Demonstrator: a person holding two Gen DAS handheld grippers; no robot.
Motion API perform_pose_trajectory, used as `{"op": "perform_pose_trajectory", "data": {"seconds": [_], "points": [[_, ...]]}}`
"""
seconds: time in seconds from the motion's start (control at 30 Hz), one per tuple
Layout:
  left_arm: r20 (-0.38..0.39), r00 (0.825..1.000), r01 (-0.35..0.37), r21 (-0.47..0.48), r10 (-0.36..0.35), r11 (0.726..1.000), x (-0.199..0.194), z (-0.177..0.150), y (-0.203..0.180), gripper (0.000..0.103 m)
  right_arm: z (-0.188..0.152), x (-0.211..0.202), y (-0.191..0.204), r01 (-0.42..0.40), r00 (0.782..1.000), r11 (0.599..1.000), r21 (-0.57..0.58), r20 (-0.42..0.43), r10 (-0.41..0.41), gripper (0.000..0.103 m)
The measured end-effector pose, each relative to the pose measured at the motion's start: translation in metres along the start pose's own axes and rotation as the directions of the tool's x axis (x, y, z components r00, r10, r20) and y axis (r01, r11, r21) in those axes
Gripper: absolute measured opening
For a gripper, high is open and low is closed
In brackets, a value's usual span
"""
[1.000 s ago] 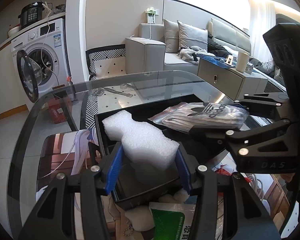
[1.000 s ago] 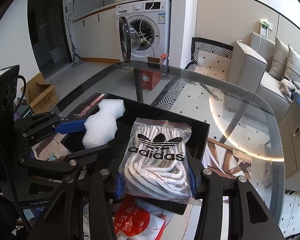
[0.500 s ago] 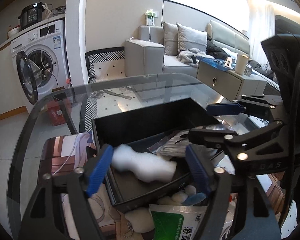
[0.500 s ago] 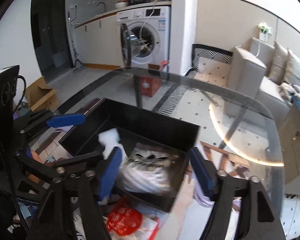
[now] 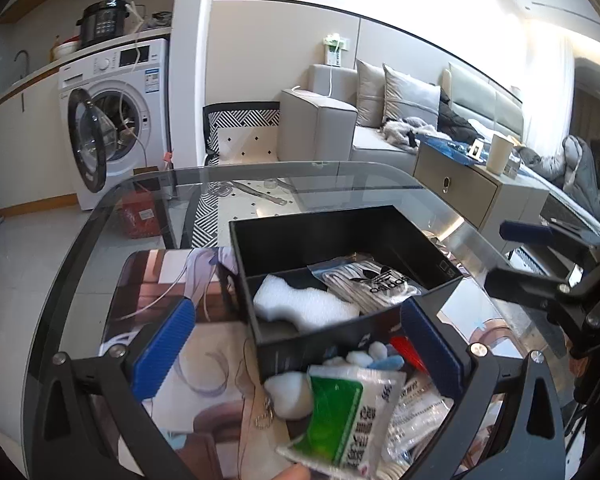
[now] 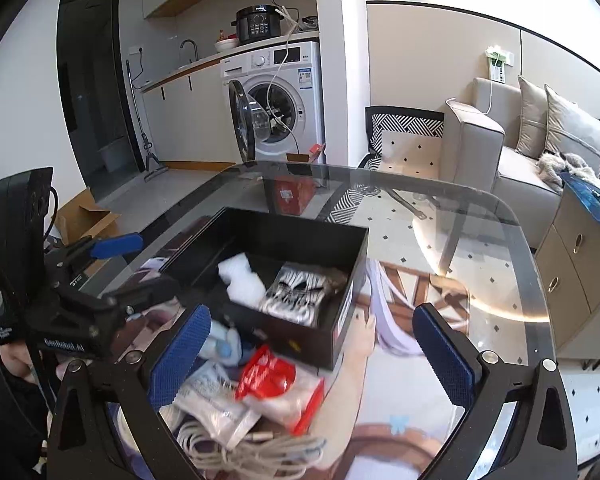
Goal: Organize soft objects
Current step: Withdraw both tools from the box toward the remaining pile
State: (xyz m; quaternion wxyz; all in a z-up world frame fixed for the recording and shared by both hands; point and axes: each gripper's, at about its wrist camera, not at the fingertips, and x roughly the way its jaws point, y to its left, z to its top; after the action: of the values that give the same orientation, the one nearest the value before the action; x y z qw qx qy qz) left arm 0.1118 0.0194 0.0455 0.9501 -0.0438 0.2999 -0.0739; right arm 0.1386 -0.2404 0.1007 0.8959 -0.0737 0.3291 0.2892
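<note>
A black box (image 5: pixel 340 236) stands on the glass table. Inside it lie a white foam piece (image 5: pixel 304 304) and a clear Adidas bag of white cord (image 5: pixel 364 284); both also show in the right wrist view, the foam (image 6: pixel 240 280) left of the bag (image 6: pixel 296 292). My left gripper (image 5: pixel 296 344) is open and empty, pulled back in front of the box. My right gripper (image 6: pixel 312 344) is open and empty too. Near me lie a green-labelled packet (image 5: pixel 340 412), cotton balls (image 5: pixel 288 392), a red packet (image 6: pixel 272 372) and a coil of cord (image 6: pixel 252 452).
A printed mat (image 5: pixel 156 280) lies under the box on the glass table (image 5: pixel 100 216). Beyond the table stand a washing machine (image 5: pixel 116 112) with its door open, a patterned chair (image 5: pixel 240 132), a sofa (image 5: pixel 340 120) and a cabinet (image 5: pixel 480 192).
Both grippers opened and let go: the foam piece and the Adidas bag dropped into the black box. Both grippers then drew back from the box.
</note>
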Motion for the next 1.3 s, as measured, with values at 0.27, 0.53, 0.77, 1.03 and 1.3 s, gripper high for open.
{"op": "perform_pose_trajectory", "data": {"seconds": [0.27, 0.53, 0.77, 1.03, 1.3], "points": [[-0.001, 1.0, -0.014, -0.017, 0.014, 1.0, -0.016, -0.019, -0.002, 0.103, -0.031, -0.011, 0.004, -0.006, 0.999, 1.0, 0.024, -0.037, 0.007, 0.103], [-0.008, 1.0, -0.017, -0.035, 0.017, 0.999, -0.022, -0.04, -0.002, 0.103, -0.062, -0.011, 0.004, -0.024, 0.996, 0.999, 0.044, -0.088, 0.028, 0.103], [-0.026, 0.999, -0.022, -0.026, 0.022, 0.999, -0.02, -0.055, -0.003, 0.103, -0.075, -0.009, 0.003, -0.022, 0.993, 0.998, 0.051, -0.116, 0.028, 0.103], [-0.041, 0.999, 0.004, -0.005, -0.004, 1.0, -0.016, -0.063, -0.008, 0.103, -0.086, -0.004, 0.004, -0.014, 0.986, 0.998, 0.056, -0.166, 0.023, 0.103], [-0.065, 0.998, -0.002, 0.003, 0.002, 1.0, -0.01, -0.064, -0.005, 0.103, -0.092, 0.004, 0.009, -0.08, 0.976, 0.995, 0.055, -0.2, 0.09, 0.103]]}}
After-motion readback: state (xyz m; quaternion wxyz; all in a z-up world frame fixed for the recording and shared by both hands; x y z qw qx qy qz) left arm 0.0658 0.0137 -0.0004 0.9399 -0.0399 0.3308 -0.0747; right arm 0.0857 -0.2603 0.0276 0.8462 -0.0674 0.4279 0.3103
